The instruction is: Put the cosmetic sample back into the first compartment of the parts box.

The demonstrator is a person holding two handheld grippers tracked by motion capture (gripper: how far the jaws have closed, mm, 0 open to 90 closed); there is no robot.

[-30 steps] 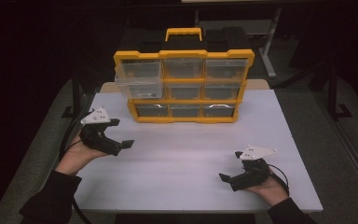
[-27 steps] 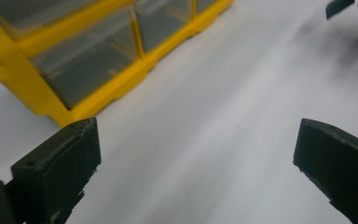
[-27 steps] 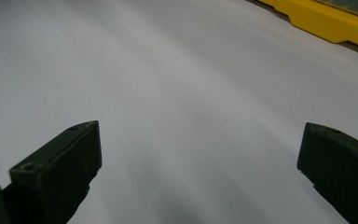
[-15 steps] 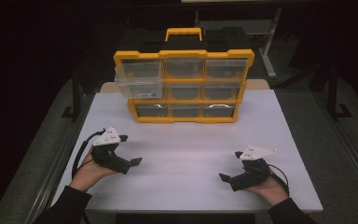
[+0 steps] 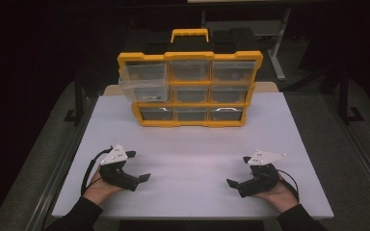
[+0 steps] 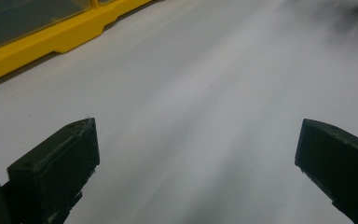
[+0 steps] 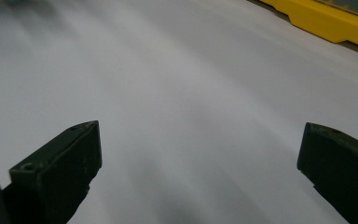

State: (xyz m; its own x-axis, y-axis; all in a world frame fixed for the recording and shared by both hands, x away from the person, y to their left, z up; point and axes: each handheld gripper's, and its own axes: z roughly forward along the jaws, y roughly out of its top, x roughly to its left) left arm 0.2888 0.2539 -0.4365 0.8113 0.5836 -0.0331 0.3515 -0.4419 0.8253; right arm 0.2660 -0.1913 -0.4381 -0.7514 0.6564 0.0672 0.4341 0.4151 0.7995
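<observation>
Resting apart on table (image 5: 192, 159), both hand-held grippers (image 5: 137, 166) w/ jaws wide

White surface (image 5: 192, 144), matte and bare across its near half, with a tan strip (image 5: 269, 87) along the far edge and a metal rail (image 5: 60, 173) down the left side. Grey floor (image 5: 361, 149) to either side, with a black post (image 5: 78, 96) at left and another (image 5: 344, 94) at right. Farther back in the dark, a pale desk (image 5: 250, 25) on a grey leg (image 5: 280, 53).
</observation>
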